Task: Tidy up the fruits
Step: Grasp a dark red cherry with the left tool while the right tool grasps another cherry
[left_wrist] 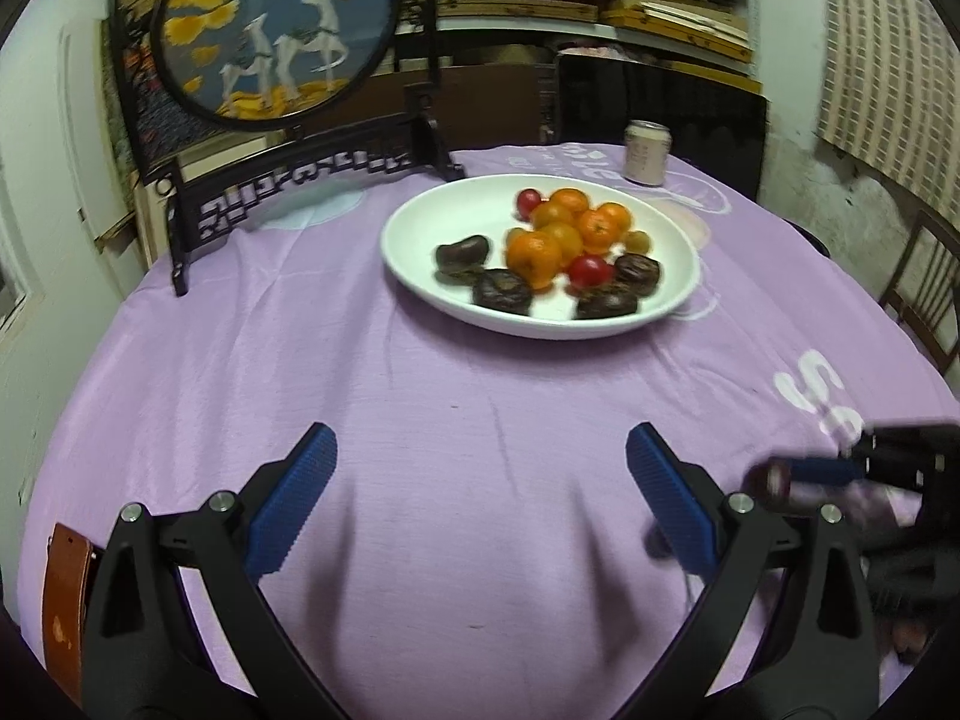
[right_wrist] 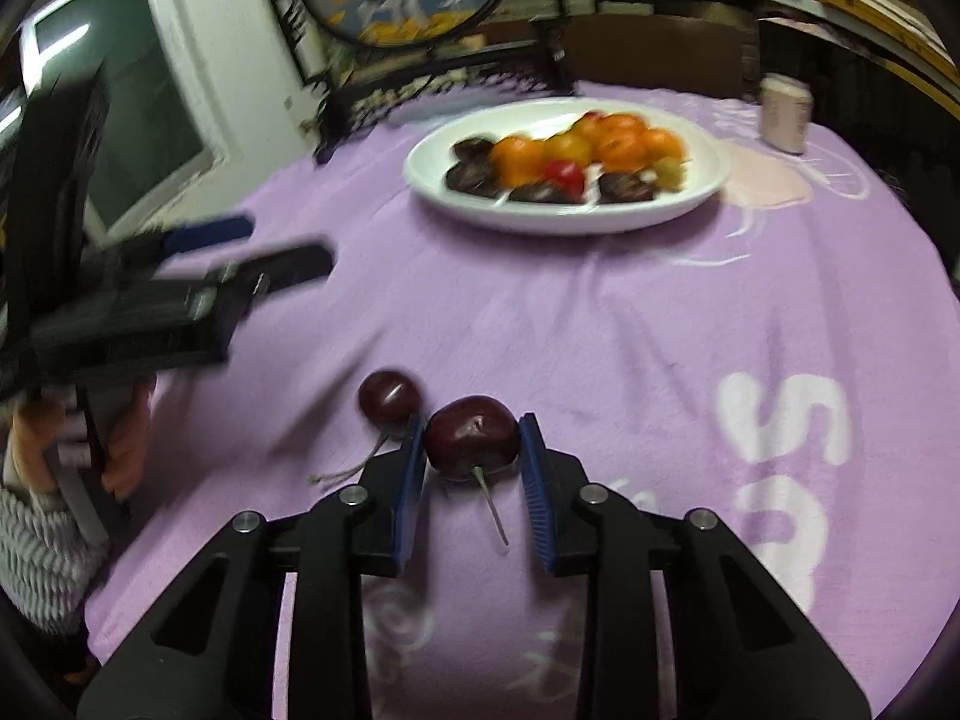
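Note:
A white plate point(left_wrist: 432, 222) on the purple cloth holds several oranges point(left_wrist: 534, 255), red tomatoes point(left_wrist: 588, 270) and dark fruits point(left_wrist: 501, 291); it also shows in the right wrist view point(right_wrist: 696, 192). My right gripper point(right_wrist: 471, 438) is shut on a dark cherry point(right_wrist: 471, 435) with a stem. A second cherry point(right_wrist: 389, 397) lies just left of it on the cloth. My left gripper point(left_wrist: 480, 456) is open and empty, well short of the plate. The right gripper shows blurred in the left wrist view point(left_wrist: 780, 480).
A drink can point(left_wrist: 647, 153) stands behind the plate. A round deer picture on a black stand point(left_wrist: 276, 30) is at the back left. A brown object point(left_wrist: 63, 588) lies at the near left table edge. A chair point(left_wrist: 924, 288) stands at the right.

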Demonstrator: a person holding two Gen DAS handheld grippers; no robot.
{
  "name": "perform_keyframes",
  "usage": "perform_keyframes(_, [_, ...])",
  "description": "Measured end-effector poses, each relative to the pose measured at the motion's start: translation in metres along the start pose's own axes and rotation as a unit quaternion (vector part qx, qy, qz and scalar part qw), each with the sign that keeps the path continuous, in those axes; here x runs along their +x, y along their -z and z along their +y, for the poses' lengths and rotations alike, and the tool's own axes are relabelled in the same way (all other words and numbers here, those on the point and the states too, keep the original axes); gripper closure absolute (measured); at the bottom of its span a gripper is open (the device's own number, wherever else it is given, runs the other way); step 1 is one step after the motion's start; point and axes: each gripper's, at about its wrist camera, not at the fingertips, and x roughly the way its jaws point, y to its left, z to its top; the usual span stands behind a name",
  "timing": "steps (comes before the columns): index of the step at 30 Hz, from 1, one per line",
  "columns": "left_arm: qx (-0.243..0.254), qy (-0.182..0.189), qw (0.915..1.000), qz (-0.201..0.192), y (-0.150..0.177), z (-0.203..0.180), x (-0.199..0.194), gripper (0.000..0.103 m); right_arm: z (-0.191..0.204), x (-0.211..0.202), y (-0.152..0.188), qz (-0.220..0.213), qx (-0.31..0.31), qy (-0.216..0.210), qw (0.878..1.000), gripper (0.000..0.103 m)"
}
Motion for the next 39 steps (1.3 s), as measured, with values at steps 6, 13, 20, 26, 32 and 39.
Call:
perform_keyframes(6, [0.038, 0.045, 0.9982, 0.01, 0.007, -0.026, 0.001, 0.004, -0.031, -0.015, -0.006, -0.031, 0.062, 0.009, 0.998, 0.072])
perform_keyframes(13, [0.064, 0.079, 0.9946, 0.02, 0.016, -0.048, 0.001, 0.004, -0.036, -0.018, -0.008, -0.037, 0.07, 0.011, 0.997, 0.072])
perform_keyframes(20, [0.087, 0.076, 0.9927, 0.037, 0.024, -0.065, 0.007, 0.004, -0.038, -0.021, -0.008, -0.042, 0.072, 0.01, 0.996, 0.071])
perform_keyframes(26, [0.105, 0.057, 0.9919, 0.043, 0.029, -0.075, 0.011, 0.004, -0.037, -0.021, -0.008, -0.043, 0.072, 0.009, 0.996, 0.071])
perform_keyframes(32, [0.103, 0.046, 0.9926, 0.046, 0.029, -0.076, 0.011, 0.005, -0.038, -0.023, -0.008, -0.045, 0.073, 0.008, 0.996, 0.071])
perform_keyframes(39, [0.104, 0.048, 0.9921, 0.052, 0.03, -0.078, 0.013, 0.019, -0.038, -0.024, -0.009, -0.047, 0.074, 0.007, 0.996, 0.071])
